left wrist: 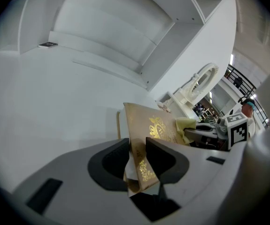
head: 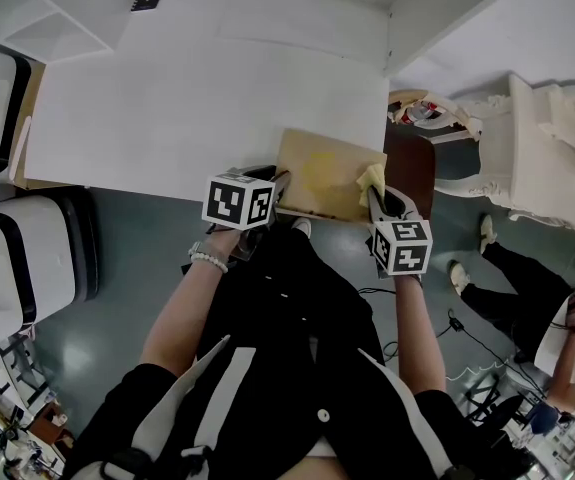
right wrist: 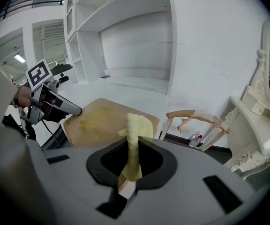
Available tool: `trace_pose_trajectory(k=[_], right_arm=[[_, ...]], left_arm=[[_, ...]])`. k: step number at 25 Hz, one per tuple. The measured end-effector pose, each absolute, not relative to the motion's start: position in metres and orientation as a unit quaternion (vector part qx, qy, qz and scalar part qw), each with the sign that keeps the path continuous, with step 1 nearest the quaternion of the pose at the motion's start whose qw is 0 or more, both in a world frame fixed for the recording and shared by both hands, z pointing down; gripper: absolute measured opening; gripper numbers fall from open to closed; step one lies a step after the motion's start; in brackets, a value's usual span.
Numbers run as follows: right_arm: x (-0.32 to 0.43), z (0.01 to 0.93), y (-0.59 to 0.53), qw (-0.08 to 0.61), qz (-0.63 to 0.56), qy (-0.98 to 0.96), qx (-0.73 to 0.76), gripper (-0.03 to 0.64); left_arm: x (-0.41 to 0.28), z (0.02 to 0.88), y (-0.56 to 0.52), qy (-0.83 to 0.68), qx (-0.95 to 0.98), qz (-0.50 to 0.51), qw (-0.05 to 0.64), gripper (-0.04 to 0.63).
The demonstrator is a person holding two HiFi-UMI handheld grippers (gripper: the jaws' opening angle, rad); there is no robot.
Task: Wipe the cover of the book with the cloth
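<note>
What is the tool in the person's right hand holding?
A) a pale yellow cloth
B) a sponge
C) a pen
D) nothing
A: the right gripper view shows the jaws of the right gripper pinched on the pale yellow cloth.

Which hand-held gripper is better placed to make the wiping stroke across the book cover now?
Right. The right hand-held gripper is shut on the yellow cloth, at the book's right edge; the left hand-held gripper clamps the book's near corner, steadying it.
</note>
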State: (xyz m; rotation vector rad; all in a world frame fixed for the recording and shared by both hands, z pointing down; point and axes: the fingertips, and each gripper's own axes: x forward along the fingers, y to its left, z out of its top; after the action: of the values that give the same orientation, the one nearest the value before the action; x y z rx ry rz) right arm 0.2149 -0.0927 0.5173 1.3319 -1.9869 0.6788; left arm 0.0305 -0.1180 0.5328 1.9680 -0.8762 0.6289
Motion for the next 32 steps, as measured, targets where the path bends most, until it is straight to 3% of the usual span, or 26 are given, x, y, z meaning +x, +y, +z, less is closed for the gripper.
trace_pose_trajectory(k=[13, 32], right_arm=[[0.224, 0.511, -0.086, 0.329, 0.254, -0.747, 0.520, 0.037], [0.070, 0.499, -0.078, 0.308, 0.230, -0.847, 0.366, 0.037]], left_arm=[[0.031, 0.533, -0.118, -0.348, 0.790, 0.255, 0.435, 0.114], [0.031, 0.532, -0.118, -0.351, 0.790, 0.258, 0.431, 0.114]])
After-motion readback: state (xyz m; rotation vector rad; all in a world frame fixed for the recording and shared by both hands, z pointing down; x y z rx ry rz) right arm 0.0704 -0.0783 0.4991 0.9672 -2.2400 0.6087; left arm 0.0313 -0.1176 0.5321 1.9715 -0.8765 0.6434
